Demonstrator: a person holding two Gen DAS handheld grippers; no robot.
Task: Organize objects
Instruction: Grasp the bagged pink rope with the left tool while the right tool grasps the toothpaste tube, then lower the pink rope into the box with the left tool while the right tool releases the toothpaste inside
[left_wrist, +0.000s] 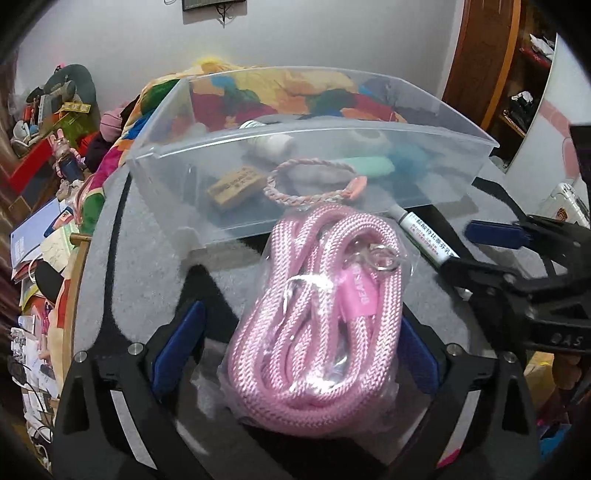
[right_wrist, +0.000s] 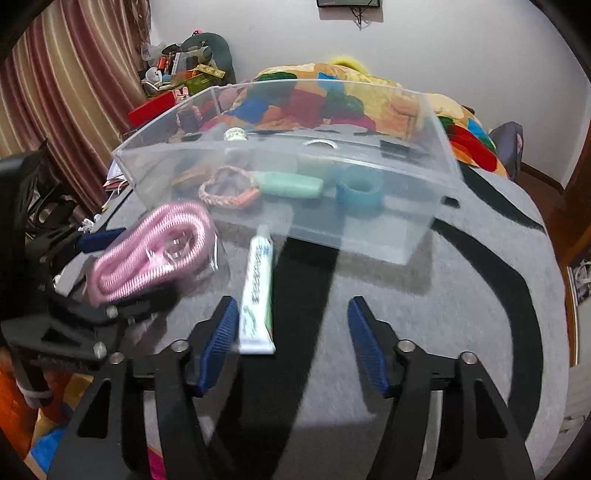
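Note:
A pink rope lanyard in a clear bag (left_wrist: 317, 321) sits between the blue pads of my left gripper (left_wrist: 295, 343), which is closed on its sides; it also shows in the right wrist view (right_wrist: 151, 247). A clear plastic box (left_wrist: 310, 147) stands just beyond it, holding a braided pink bracelet (left_wrist: 314, 181), a mint tube (left_wrist: 369, 166), a blue tape ring (right_wrist: 360, 188) and small items. A white tube with green print (right_wrist: 256, 291) lies on the grey mat in front of the box (right_wrist: 369, 236). My right gripper (right_wrist: 293, 343) is open, the tube's end near its left pad.
The round table has a grey felt mat with black bands (right_wrist: 443, 314). A colourful quilt (right_wrist: 332, 103) lies behind the box. Cluttered papers and toys (left_wrist: 44, 229) sit off the table's left edge. A wooden door frame (left_wrist: 480, 55) is at the right.

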